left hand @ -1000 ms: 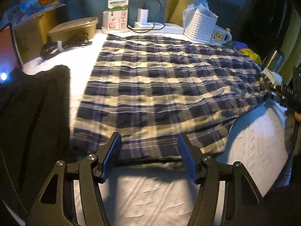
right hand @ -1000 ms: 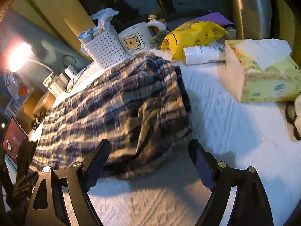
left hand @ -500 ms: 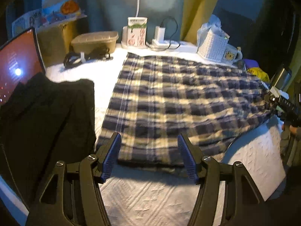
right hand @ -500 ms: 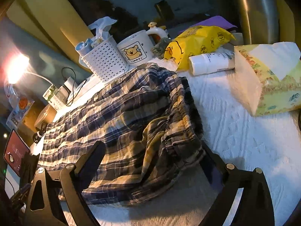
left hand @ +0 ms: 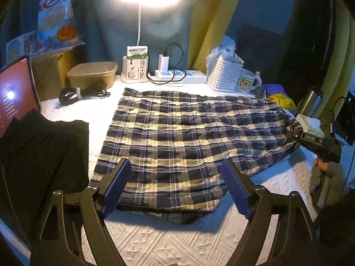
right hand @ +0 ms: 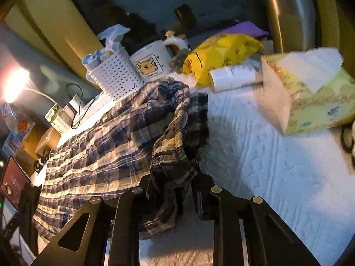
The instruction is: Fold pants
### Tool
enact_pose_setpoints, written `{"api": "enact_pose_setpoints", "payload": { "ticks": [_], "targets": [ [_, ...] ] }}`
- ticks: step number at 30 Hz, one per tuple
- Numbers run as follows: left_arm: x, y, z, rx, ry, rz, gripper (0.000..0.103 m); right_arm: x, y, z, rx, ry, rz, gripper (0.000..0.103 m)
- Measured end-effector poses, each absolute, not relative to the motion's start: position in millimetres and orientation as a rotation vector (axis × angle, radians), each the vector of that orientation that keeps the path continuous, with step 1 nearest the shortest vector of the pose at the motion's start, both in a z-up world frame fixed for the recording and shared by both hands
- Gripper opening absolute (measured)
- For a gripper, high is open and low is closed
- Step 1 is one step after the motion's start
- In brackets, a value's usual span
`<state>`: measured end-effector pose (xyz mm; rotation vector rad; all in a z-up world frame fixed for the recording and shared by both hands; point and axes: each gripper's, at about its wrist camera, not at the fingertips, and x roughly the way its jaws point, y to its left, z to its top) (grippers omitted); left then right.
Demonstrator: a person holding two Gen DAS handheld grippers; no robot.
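Right wrist view shows my right gripper (right hand: 172,190) with jaws clamped on the bunched waistband of the plaid pants (right hand: 106,139). My left gripper (left hand: 177,185) hovers with jaws wide open over the hem, so I'd pinch that end before lifting evenly.

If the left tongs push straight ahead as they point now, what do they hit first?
Probably the near hem of the plaid pants, which lies between the open left tongs; depth is uncertain, so they might pass just above the fabric.

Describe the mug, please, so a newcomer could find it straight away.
Follow the plaid pants to their far right corner, where a white perforated basket stands. The mug stands just right of it: white, handled, the only item bearing a yellow cartoon bear.
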<state>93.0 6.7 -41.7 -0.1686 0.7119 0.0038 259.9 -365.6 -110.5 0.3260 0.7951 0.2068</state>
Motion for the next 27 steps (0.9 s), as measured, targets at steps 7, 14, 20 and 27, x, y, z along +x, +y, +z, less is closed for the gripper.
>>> {"api": "enact_pose_setpoints", "payload": {
  "ticks": [7, 14, 20, 27],
  "targets": [
    [95.3, 7.1, -38.6, -0.164, 0.701, -0.031, 0.084, 251.5, -371.5, -88.1, 0.296, 0.746, 0.188, 0.024],
    [104.2, 15.4, -36.7, -0.17, 0.688, -0.05, 0.084, 255.4, -370.8, -69.1, 0.255, 0.717, 0.157, 0.023],
    [116.1, 33.8, -45.6, -0.181, 0.706, -0.055, 0.084, 251.4, -366.0, -44.5, 0.248, 0.677, 0.131, 0.022],
    [129.0, 54.0, -48.5, -0.202, 0.699, -0.061, 0.084, 244.4, -327.6, 3.7, 0.195, 0.59, 0.188, 0.022]
  ]
}}
